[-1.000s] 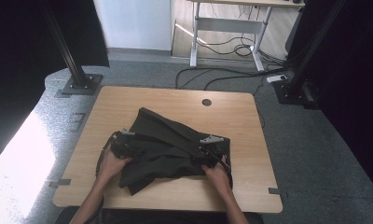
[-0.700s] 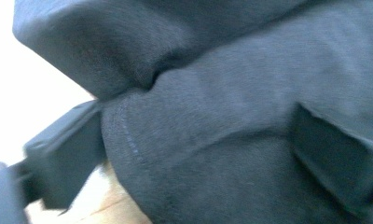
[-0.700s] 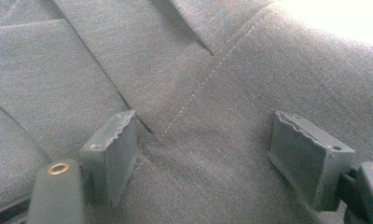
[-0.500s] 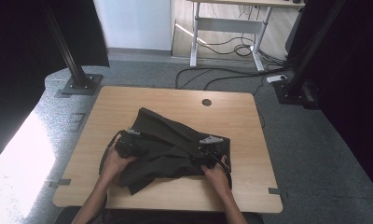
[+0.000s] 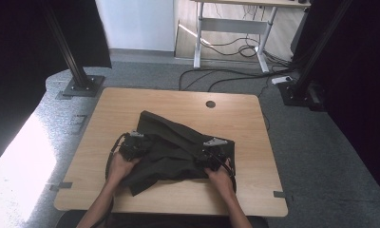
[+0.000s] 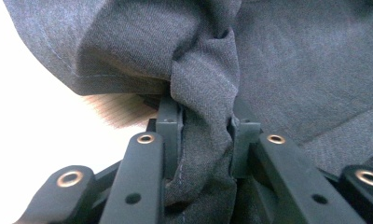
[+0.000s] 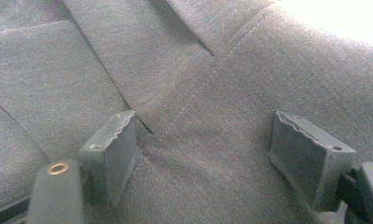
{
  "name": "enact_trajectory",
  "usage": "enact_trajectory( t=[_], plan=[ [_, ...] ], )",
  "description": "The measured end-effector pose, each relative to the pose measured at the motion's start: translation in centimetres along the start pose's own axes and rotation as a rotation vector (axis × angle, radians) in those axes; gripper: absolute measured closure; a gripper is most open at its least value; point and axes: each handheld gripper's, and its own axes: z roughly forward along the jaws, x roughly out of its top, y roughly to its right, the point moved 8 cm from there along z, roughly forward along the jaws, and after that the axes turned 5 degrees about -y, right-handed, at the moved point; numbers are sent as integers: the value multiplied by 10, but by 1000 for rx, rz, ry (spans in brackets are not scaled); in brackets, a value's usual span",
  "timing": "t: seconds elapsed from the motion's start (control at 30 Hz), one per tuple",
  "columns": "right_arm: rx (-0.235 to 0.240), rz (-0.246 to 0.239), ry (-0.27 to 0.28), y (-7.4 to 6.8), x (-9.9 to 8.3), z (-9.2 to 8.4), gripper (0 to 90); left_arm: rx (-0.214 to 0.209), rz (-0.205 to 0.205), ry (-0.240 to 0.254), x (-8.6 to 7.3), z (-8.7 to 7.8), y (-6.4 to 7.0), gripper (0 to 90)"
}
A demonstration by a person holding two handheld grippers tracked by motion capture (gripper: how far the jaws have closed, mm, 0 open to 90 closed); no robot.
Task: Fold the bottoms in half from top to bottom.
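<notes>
Grey carpet surrounds a light wooden table (image 5: pixel 131 102) with a round cable hole near its far edge, and cables trail across the floor toward a desk frame behind it. On the near half of the table lies a dark grey garment (image 5: pixel 171 149), crumpled, with one flap reaching toward the far left and a corner drooping toward the near edge; whether it is trousers or a skirt cannot be told. The person's left gripper (image 5: pixel 133 145) sits at the garment's left edge, and its jaws have just been closing: in the left gripper view the left gripper (image 6: pixel 201 135) has a bunched ridge of the cloth pinched tight between its pads. The right gripper (image 5: pixel 212 152) rests on the garment's right side; in the right gripper view the right gripper (image 7: pixel 205 154) stands with jaws spread wide, pads pressed down on flat cloth either side of a stitched seam, nothing clamped between them. The step in hand looks like taking hold of the garment to spread or fold it. Next, the right gripper likely needs to gather cloth and close before both lift together.
</notes>
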Motion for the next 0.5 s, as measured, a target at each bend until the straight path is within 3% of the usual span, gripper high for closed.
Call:
enact_trajectory(
  t=[0.2, 0.27, 0.4, 0.5],
  plan=[
    [9, 13, -28, 2, 5, -4, 191, 6, 19, 1, 0, -2, -1, 745],
    [4, -9, -24, 1, 11, -8, 184, 4, 20, -5, 0, -2, -1, 747],
    [27, -34, -17, -8, 32, -11, 154, 0, 22, -13, 1, -5, -2, 749],
    [42, -65, -22, -20, 47, -2, 149, -2, 23, -11, 2, -8, -2, 750]
  ],
)
